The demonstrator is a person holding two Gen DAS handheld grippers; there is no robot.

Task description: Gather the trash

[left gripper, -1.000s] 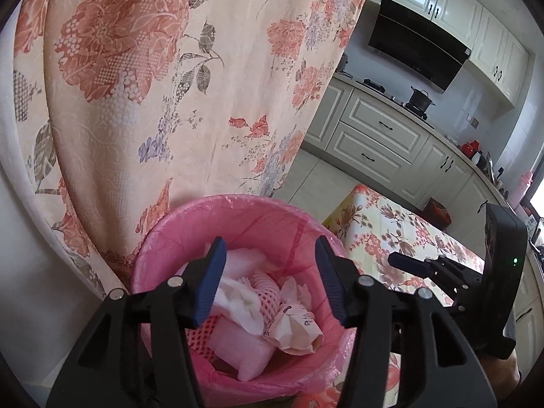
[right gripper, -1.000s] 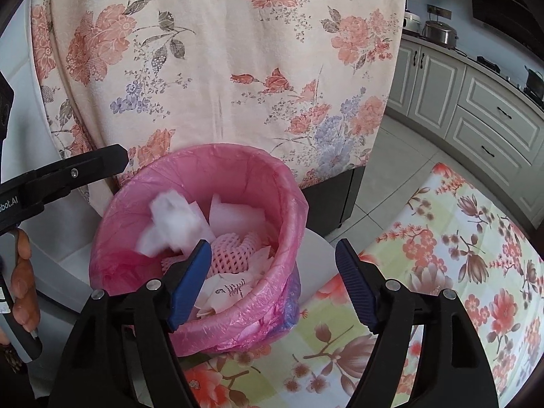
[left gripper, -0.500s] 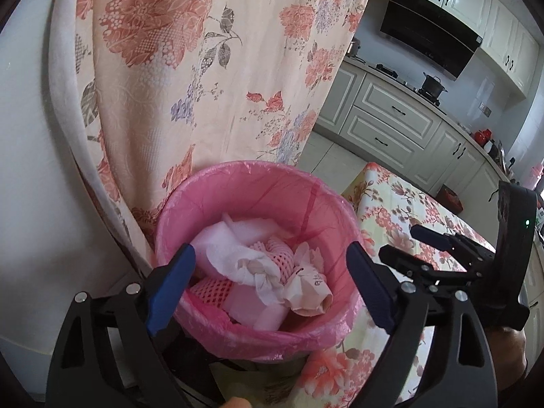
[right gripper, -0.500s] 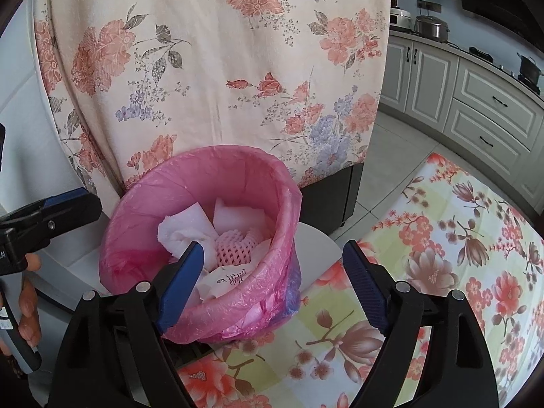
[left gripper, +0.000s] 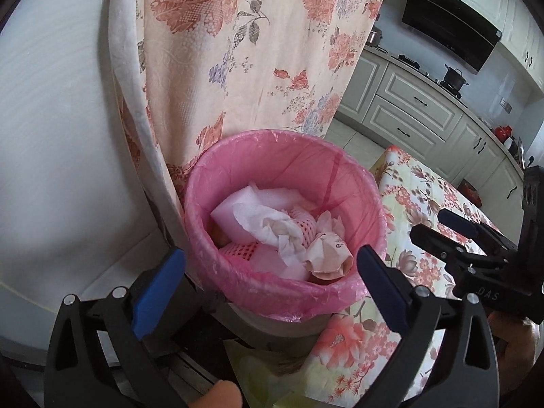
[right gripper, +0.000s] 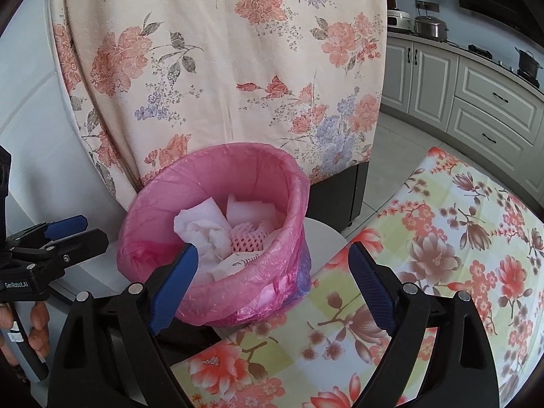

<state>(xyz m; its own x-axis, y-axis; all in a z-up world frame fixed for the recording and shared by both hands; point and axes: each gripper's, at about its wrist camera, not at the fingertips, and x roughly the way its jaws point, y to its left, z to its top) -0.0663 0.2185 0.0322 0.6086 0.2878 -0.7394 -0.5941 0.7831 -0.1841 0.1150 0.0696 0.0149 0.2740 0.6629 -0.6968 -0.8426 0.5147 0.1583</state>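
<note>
The left gripper and right gripper are being opened wide, emptier than a second ago, while the trash is seen dropped inside the bin at the table edge.

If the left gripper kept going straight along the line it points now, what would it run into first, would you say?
Most likely the pink-lined bin: the left gripper, jaws opening with nothing between them, aims into its mouth, so the crumpled tissue on the trash heap would probably come first. Depth is uncertain.
</note>
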